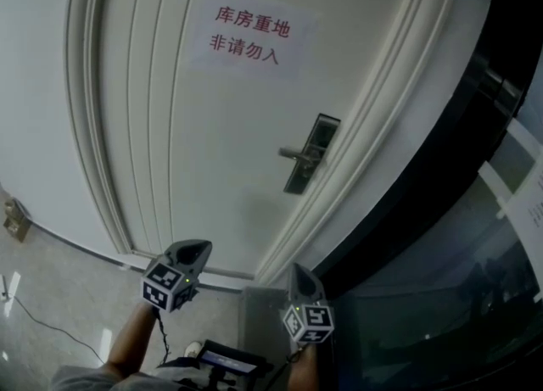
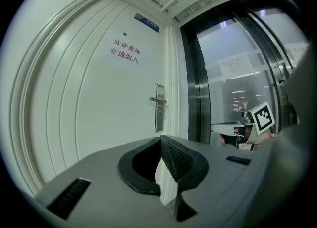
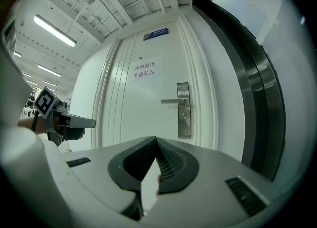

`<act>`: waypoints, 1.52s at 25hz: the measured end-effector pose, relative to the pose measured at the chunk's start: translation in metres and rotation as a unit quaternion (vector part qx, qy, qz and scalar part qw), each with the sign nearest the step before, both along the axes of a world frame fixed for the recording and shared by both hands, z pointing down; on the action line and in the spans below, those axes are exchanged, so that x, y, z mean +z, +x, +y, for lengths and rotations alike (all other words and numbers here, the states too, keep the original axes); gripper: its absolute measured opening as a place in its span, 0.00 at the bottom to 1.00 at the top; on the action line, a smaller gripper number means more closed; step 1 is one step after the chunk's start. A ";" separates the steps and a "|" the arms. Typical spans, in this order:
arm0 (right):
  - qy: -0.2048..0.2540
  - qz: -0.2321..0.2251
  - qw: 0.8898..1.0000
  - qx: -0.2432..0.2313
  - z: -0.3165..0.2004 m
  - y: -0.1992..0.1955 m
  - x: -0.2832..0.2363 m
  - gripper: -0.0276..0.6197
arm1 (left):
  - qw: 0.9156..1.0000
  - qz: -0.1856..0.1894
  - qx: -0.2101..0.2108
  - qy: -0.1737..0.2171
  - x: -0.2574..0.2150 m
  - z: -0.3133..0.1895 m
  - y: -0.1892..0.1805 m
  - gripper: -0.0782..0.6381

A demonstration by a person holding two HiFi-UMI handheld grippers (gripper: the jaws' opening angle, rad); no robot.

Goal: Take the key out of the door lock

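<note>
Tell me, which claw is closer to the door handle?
Right. The right claw is in front of the door handle, well apart from it; the left claw is farther off, to the handle's left.

Whether a key sits in the lock plate [image 3: 184, 111] is too small to tell; the blue sign [image 3: 155, 34] is unreadable.

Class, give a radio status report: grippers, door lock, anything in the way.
Left gripper, right gripper: jaws shut, empty, short of the door. Lock plate ahead, key too small to confirm. Path clear.
</note>
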State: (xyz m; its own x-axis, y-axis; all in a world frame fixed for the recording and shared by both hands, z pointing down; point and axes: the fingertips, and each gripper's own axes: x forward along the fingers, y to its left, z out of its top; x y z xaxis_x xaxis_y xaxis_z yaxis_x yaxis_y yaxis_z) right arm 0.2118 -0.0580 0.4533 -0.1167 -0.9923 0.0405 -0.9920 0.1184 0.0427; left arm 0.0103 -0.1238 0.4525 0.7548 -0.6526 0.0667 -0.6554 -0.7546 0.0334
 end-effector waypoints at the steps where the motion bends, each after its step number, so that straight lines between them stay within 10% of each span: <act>1: 0.001 -0.001 1.000 0.002 -0.005 0.001 -0.001 0.05 | 1.000 0.001 0.002 0.000 0.000 -0.005 0.000 0.12; 38: 0.013 0.074 0.996 0.053 -0.151 0.030 -0.028 0.05 | 0.999 0.013 0.038 -0.005 0.000 -0.169 0.019 0.12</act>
